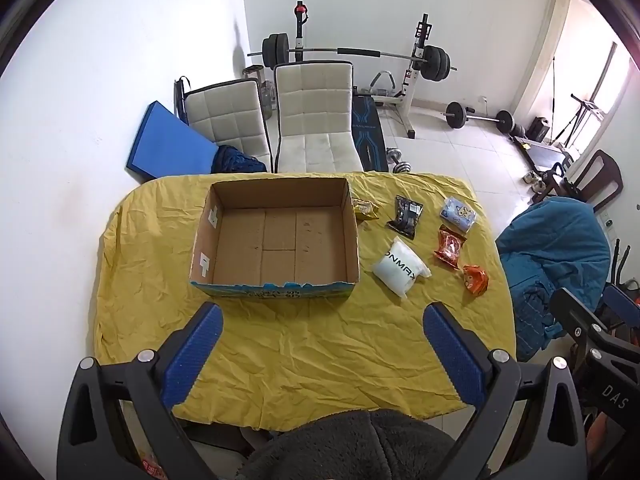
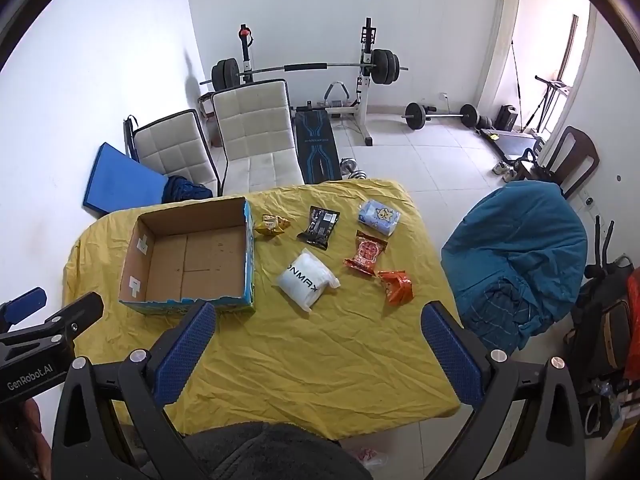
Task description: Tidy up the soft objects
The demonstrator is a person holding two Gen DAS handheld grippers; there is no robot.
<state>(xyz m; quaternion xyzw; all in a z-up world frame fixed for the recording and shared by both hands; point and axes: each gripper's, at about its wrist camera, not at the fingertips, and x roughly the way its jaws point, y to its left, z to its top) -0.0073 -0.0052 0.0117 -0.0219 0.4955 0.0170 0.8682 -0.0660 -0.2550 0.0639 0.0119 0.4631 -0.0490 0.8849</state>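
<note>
from the left wrist view, the left hand-held gripper [image 1: 322, 356] hangs over the near part of the counter [image 1: 280, 352] with its blue pads spread as wide as they go and nothing between them. the counter wears a crumpled yellow cloth, and on it sits an open cardboard box [image 1: 276, 236], bare inside, with a torn blue-printed front wall. to the right of the box lie the soft packets: a white pouch [image 1: 400, 270] with dark lettering, a black packet [image 1: 406, 210], a pale blue pack [image 1: 458, 212], a red-orange packet [image 1: 450, 246], a small orange packet [image 1: 476, 278], and a yellow packet [image 1: 366, 208] partly hidden behind the box's right wall. a dark fuzzy garment [image 1: 352, 448] blocks the counter's near edge. the cloth before the pads is open. from the right wrist view, the right hand-held gripper [image 2: 318, 356] is likewise fully spread and holds nothing, poised above bare cloth near the front. here the yellow packet shows whole, just beside the box, and the white pouch lies nearest the pads. the small orange packet sits near the counter's right edge, beyond which stands a chair draped in teal cloth [image 2: 516, 256]. the other tool's black arm cuts in at the left border.
</note>
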